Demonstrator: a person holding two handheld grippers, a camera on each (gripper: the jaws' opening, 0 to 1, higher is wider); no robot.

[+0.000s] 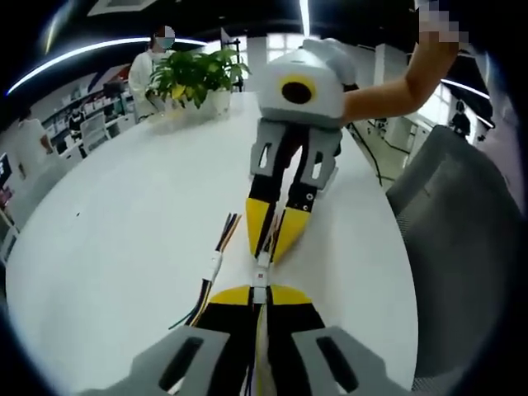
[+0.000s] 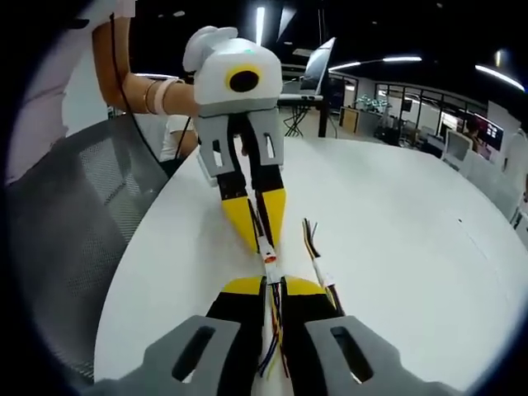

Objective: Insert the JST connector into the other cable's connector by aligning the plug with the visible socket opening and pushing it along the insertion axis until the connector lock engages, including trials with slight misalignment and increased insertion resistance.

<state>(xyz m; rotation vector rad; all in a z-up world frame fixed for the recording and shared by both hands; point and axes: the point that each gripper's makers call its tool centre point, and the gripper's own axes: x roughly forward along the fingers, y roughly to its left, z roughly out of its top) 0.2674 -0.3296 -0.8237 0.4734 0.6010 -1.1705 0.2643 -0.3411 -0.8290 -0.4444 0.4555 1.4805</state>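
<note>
Two grippers face each other tip to tip over a white table [image 1: 107, 239], each clamped on its own cable. In the left gripper view, the left gripper [image 1: 258, 294] rises from the bottom with its yellow-tipped jaws pressed together around a bundle of coloured wires, and a small white JST connector [image 1: 259, 275] sticks out just past the tips. The right gripper [image 1: 275, 239] comes down from the top of that view, its jaws likewise closed on the other cable, whose connector end meets the white one in the narrow space between the two sets of tips. The two connectors appear to be touching or partly mated, though the joint is too small to tell how far one sits inside the other.

In the right gripper view the same meeting shows from the other side: the right gripper [image 2: 274, 285] at the bottom grips its wires, and a white connector with a reddish mark [image 2: 268, 257] lies between its tips and those of the left gripper [image 2: 262, 235].

A spare cable [image 1: 216, 262] with black, yellow and green wires lies loose on the table just beside the grippers. A potted plant [image 1: 196, 78] stands at the far end, well apart, with a person [image 1: 151, 66] behind it. A grey mesh chair [image 1: 462, 247] stands at the table's edge.
</note>
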